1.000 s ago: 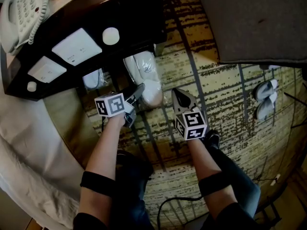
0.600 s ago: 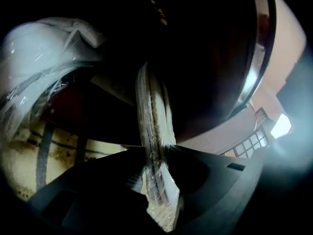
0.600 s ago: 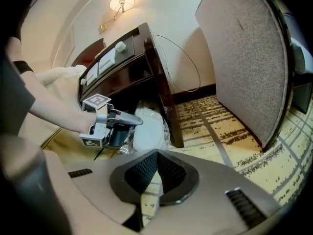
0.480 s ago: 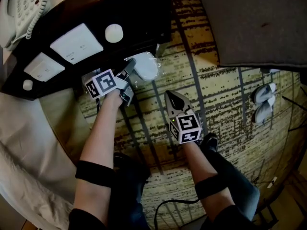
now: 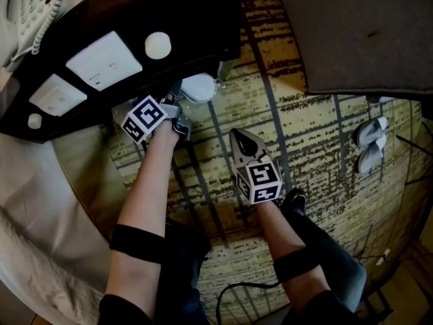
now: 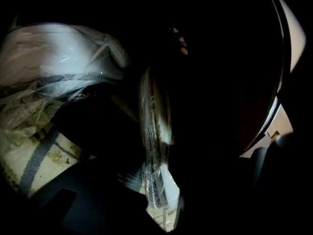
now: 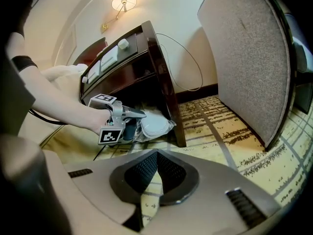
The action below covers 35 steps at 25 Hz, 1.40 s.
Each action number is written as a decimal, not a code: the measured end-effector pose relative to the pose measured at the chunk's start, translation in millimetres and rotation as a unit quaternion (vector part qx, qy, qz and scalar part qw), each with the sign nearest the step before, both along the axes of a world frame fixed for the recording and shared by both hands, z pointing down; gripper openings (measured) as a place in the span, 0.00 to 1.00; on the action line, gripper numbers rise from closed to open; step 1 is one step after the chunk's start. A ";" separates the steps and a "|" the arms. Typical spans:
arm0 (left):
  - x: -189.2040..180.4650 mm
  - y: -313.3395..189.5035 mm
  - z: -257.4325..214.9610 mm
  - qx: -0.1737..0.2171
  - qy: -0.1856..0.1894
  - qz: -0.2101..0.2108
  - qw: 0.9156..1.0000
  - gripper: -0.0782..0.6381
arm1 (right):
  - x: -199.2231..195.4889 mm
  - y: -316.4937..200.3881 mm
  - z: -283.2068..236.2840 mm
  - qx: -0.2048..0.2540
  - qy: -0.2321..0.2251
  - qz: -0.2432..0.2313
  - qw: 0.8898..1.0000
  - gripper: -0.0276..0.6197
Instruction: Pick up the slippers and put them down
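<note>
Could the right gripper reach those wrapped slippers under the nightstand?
Probably yes. Only bare carpet lies between the right hand-held gripper and the wrapped slippers. But its jaws are shut, the left hand-held gripper grips them, and the nightstand overhangs them, so room looks tight.

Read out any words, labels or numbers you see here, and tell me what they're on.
Nothing is legible.
Large card: print too small.
Small card: print too small.
Phone keys: too blurred.
Left cube and right cube: square patterns, no words.
</note>
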State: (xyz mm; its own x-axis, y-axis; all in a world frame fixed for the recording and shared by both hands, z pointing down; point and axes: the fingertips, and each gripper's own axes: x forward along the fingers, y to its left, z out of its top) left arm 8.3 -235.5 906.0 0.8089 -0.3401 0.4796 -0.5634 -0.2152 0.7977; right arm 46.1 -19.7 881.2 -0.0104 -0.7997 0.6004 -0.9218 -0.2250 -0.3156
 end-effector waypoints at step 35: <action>-132.6 159.5 -356.1 0.118 -0.170 0.061 0.976 0.12 | -5.6 27.5 -363.4 0.002 0.008 -0.047 0.999 0.05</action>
